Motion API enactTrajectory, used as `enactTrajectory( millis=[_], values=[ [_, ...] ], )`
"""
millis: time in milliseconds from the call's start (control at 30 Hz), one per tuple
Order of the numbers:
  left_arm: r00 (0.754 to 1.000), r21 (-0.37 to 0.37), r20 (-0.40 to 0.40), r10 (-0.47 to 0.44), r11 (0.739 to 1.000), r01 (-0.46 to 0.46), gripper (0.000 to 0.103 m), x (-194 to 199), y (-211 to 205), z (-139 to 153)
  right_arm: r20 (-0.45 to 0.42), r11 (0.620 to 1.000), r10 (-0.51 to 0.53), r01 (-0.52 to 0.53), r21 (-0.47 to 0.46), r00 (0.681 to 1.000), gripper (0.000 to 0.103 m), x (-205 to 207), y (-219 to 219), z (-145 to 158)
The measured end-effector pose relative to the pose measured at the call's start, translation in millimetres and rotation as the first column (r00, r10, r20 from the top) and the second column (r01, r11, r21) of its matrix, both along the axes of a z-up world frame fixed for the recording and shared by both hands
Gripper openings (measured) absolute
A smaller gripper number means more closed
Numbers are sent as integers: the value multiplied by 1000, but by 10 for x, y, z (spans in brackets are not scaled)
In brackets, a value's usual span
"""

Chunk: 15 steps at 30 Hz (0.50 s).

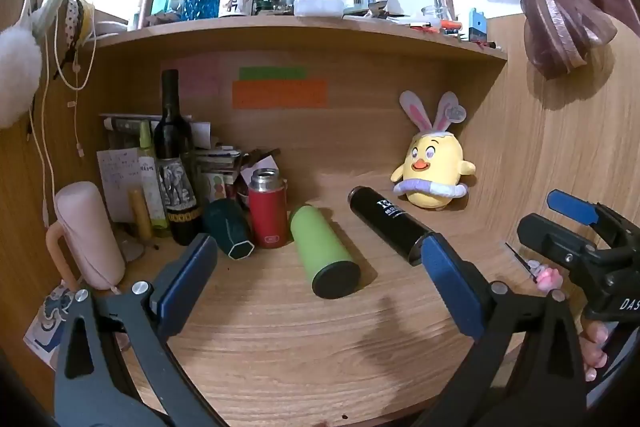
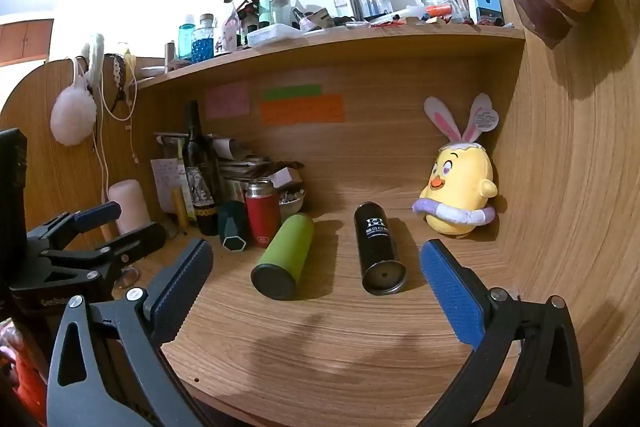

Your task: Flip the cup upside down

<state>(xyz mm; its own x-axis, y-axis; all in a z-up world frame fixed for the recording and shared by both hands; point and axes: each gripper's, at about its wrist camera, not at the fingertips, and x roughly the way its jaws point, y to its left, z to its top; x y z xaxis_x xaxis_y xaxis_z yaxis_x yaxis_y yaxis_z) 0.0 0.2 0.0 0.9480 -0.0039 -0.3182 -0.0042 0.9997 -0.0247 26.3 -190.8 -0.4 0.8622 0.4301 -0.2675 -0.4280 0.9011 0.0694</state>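
Note:
A green cup (image 1: pixel 324 253) lies on its side on the wooden desk, dark base toward me; it also shows in the right wrist view (image 2: pixel 285 257). A black cup (image 1: pixel 386 223) lies on its side to its right, also in the right wrist view (image 2: pixel 378 251). A red flask (image 1: pixel 267 211) stands upright behind, open top, next to a tipped dark teal cup (image 1: pixel 230 229). My left gripper (image 1: pixel 320 275) is open and empty, just in front of the green cup. My right gripper (image 2: pixel 316 279) is open and empty, short of both lying cups.
A wine bottle (image 1: pixel 174 163), papers and a pink mug (image 1: pixel 88 235) crowd the back left. A yellow plush chick (image 1: pixel 434 171) sits at the back right. A shelf (image 1: pixel 300 27) full of bottles hangs overhead. The desk side wall (image 2: pixel 568 187) closes the right.

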Motion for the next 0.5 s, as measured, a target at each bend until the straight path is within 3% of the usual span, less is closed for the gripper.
enactTrajectory(
  millis=[500],
  values=[
    [1000, 10, 10, 14, 1000, -14, 103, -26, 7, -36, 11, 1000, 6, -6, -4, 1000, 103, -20, 37, 31]
  ],
)
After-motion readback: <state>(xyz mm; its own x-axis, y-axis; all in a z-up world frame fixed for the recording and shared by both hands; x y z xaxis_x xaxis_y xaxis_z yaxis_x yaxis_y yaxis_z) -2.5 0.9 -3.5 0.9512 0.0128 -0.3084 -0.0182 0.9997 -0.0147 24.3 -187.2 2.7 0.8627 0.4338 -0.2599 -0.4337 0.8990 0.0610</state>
